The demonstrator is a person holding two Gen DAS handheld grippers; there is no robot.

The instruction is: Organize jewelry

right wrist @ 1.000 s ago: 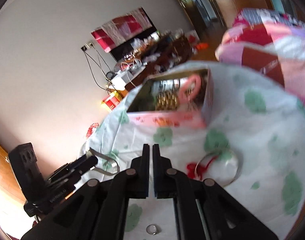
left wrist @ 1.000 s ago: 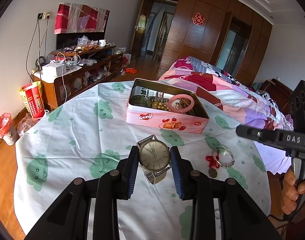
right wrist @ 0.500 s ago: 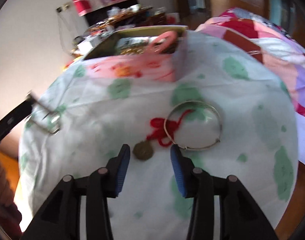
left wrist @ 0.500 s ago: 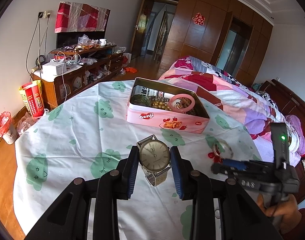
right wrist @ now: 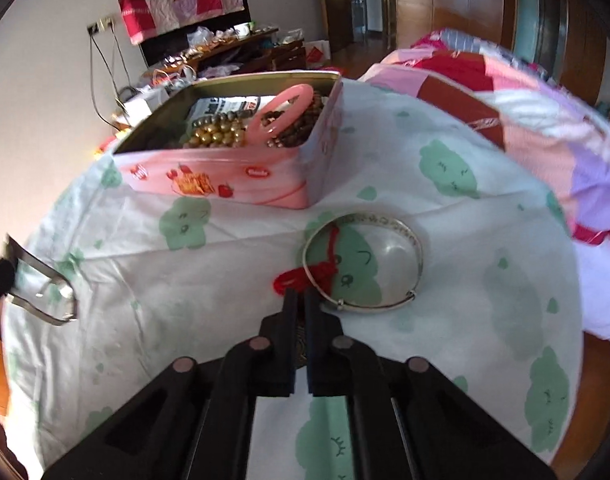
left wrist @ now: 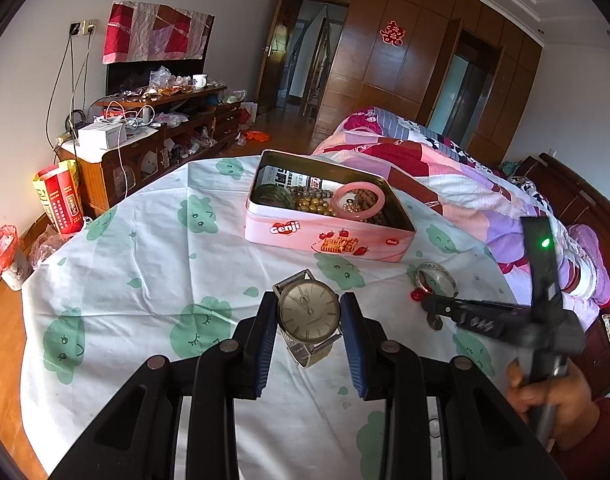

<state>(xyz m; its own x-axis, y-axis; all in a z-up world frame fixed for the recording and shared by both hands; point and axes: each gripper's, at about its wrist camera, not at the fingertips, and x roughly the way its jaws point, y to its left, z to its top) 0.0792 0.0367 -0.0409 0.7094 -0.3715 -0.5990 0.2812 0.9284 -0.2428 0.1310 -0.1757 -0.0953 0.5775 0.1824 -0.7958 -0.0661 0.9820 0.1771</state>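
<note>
Blue-padded left gripper (left wrist: 308,322) is clamped on the wristwatch (left wrist: 308,311), while the right gripper (right wrist: 300,300) is closed at the red cord (right wrist: 305,276), silver bangle (right wrist: 363,266) at 1 o'clock.

Your left hand-held gripper (left wrist: 309,332) is matte black plastic with two broad angular arms, each carrying a round, dull metal rivet head near its joint, and its fingers (left wrist: 265,340) are lined with blue pads. Your right hand-held gripper (right wrist: 299,300) shares the same black build, rivets and blue-edged pads. Seen from the left wrist, it carries an upright black block with a small green light and pale lettering along its body. Your right hand (left wrist: 553,396) emerges from a dark red sleeve (left wrist: 597,440).
</note>
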